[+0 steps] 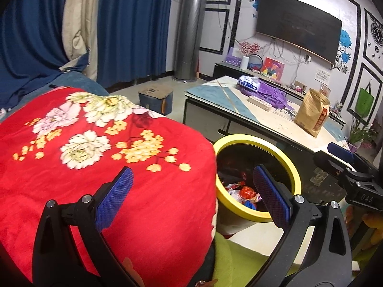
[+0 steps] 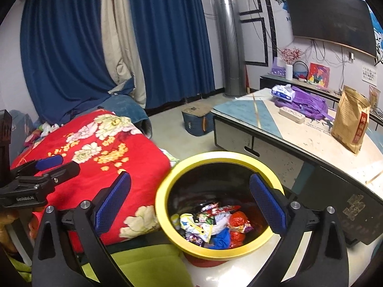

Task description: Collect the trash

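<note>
The left gripper (image 1: pixel 192 191) stands wide and empty over the red flowered quilt (image 1: pixel 95 143), with the round yellow-rimmed bin (image 1: pixel 296 174) just beyond its right finger. The right gripper (image 2: pixel 190 197), equally wide and empty, frames that bin (image 2: pixel 162 205), whose mouth faces upward. Crinkled glossy wrappers (image 2: pixel 210 224) lie heaped inside, below and ahead of its blue, cross-hatched pads (image 2: pixel 268 203).

Two hand-held grippers: the left hand-held gripper (image 1: pixel 192 192) and the right hand-held gripper (image 2: pixel 190 197). One yellow-rimmed trash bin (image 2: pixel 165 186) holding many wrappers (image 2: pixel 210 224), too jumbled to count. On the surface (image 2: pixel 308 138): one brown paper bag (image 2: pixel 350 122), one purple backpack (image 2: pixel 306 102), one tissue pack (image 2: pixel 282 92). One red floral blanket (image 2: pixel 115 153).
</note>
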The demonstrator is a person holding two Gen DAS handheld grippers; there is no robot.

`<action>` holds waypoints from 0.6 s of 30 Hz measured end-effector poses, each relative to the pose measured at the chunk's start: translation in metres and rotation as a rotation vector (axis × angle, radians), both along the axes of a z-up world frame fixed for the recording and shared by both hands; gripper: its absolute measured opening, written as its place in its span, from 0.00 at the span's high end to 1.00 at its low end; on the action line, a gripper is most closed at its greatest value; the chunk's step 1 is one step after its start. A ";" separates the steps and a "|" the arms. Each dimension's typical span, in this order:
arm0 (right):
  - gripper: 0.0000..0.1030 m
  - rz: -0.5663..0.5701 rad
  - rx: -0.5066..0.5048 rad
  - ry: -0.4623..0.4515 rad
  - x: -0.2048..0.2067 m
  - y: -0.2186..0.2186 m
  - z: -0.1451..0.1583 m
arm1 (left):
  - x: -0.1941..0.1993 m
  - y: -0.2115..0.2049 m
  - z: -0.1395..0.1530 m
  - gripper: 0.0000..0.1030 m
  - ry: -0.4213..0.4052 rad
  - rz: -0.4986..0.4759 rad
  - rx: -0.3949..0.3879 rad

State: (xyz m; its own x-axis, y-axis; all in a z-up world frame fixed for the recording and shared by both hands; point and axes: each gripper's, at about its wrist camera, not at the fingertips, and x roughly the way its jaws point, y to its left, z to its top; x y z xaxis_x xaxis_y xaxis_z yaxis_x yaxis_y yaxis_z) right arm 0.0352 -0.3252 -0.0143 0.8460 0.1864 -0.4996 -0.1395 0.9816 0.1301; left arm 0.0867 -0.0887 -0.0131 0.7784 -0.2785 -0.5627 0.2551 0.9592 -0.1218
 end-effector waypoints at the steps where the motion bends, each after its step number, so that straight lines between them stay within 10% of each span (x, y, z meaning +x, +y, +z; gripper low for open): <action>1: 0.06 0.004 0.000 -0.013 -0.002 0.003 0.002 | -0.004 0.003 0.000 0.11 -0.006 0.005 -0.002; 18: 0.06 -0.040 -0.048 -0.294 -0.056 0.039 0.011 | -0.063 0.033 0.010 0.11 -0.208 0.123 -0.011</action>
State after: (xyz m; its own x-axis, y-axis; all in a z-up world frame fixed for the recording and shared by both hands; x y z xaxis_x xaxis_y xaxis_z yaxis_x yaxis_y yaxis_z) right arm -0.0204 -0.2861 -0.0029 0.9619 0.1321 -0.2392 -0.1253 0.9912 0.0436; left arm 0.0233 -0.0554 -0.0033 0.9058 -0.1798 -0.3838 0.1571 0.9835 -0.0898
